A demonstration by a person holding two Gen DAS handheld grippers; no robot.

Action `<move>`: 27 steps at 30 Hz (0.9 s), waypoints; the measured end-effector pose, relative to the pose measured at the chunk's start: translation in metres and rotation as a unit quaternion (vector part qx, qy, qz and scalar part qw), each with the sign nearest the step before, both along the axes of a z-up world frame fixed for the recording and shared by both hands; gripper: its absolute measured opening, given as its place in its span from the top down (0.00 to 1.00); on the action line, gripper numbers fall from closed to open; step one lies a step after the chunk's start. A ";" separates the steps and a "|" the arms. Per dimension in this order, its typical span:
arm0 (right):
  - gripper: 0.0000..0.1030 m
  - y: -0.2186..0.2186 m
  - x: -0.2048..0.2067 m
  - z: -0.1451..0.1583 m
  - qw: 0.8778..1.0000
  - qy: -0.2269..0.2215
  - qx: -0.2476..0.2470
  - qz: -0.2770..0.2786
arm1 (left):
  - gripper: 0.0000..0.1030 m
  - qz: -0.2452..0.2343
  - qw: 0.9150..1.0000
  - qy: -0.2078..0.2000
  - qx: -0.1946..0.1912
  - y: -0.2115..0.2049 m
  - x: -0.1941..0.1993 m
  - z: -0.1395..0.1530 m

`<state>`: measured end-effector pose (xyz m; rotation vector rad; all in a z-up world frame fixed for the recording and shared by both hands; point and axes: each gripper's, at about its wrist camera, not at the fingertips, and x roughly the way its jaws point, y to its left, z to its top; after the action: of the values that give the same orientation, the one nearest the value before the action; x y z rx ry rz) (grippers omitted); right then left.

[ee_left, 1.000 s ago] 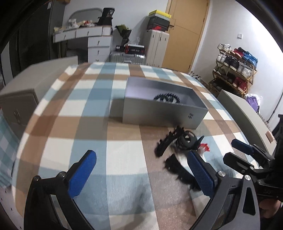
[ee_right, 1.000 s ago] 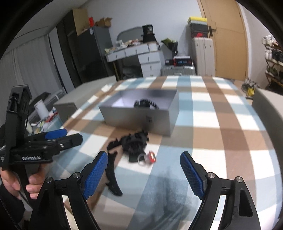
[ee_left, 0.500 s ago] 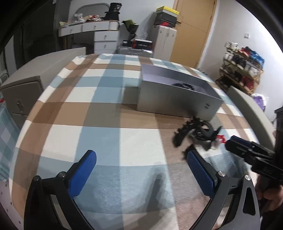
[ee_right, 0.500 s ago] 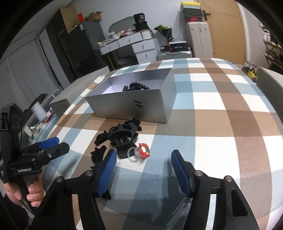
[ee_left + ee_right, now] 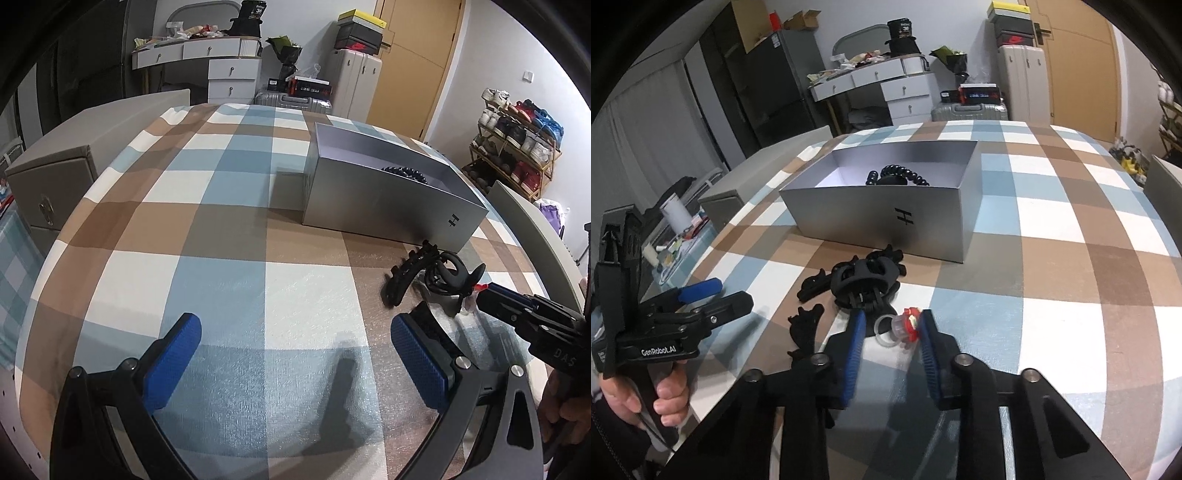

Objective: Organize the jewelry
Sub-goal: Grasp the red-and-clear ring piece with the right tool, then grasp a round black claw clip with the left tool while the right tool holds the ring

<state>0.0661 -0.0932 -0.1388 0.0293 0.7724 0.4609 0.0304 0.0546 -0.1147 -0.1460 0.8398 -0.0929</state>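
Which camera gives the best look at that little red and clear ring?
The right wrist view: the ring lies on the checked cloth between the closing jaws of the right gripper, in plain sight. In the left wrist view only a red speck shows behind the black hair claw.

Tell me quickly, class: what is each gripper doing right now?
Left gripper: open, nothing between its pads.
Right gripper: jaws closing around the red and clear ring; not yet gripped.
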 end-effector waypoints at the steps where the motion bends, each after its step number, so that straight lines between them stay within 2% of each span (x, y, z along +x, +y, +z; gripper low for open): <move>1: 0.81 0.000 0.000 0.000 1.000 0.000 -0.002 -0.003 | 0.03 0.000 1.000 0.000 0.000 0.000 -0.001 0.000; 4: 0.90 -0.003 0.002 -0.001 1.000 0.004 -0.001 -0.006 | 0.03 -0.002 1.000 0.000 -0.001 -0.001 0.000 0.000; 7: 0.91 -0.005 0.001 -0.001 1.000 0.003 0.004 -0.006 | 0.03 -0.004 1.000 0.000 -0.001 -0.002 -0.002 0.001; 8: 0.94 -0.005 0.001 -0.001 1.000 0.001 0.005 -0.006 | 0.03 -0.004 1.000 0.000 -0.001 -0.002 -0.002 0.001; 27: 0.95 -0.019 -0.013 0.005 0.999 -0.017 0.018 -0.030 | 0.03 -0.026 1.000 -0.001 -0.012 -0.015 -0.008 0.009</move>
<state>0.0533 -0.1124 -0.1340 0.0784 0.7274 0.4181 0.0223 0.0392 -0.1060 -0.1460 0.8399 -0.1516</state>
